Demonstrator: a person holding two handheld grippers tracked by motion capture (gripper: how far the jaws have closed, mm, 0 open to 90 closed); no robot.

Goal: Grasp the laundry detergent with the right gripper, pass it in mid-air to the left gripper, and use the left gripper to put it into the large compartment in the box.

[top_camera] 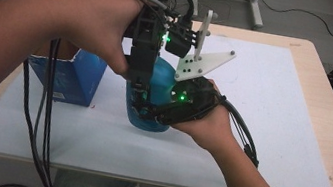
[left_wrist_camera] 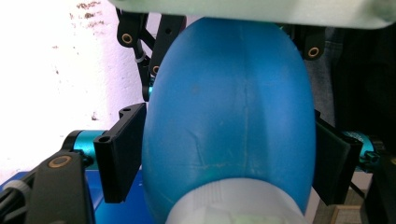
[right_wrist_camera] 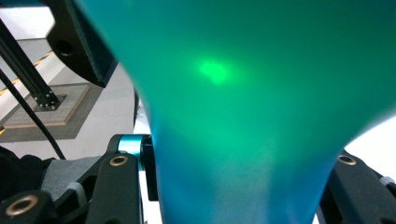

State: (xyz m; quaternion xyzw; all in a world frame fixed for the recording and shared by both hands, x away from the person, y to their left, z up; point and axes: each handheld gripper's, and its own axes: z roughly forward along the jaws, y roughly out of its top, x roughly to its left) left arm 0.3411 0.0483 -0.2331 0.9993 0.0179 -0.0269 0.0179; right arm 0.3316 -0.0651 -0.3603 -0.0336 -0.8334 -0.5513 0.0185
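1. My right hand-held gripper is clamped on the lower part of the blue bottle, which stands upright on the white mat near the middle of the tabletop, just right of the blue box.
2. My left hand-held gripper comes down from above. In the left gripper view its black pads sit against both flanks of the bottle, so I read it as gripping the body too.
3. I judge the step to be steadying the bottle with both grippers. I should keep the right grip firm and low, so the base does not slide.
4. The wall looks soft and rounded. I would squeeze only enough to hold it, since more could dent it or let it squirt out.
5. I should keep the left pads square to the seam and level.
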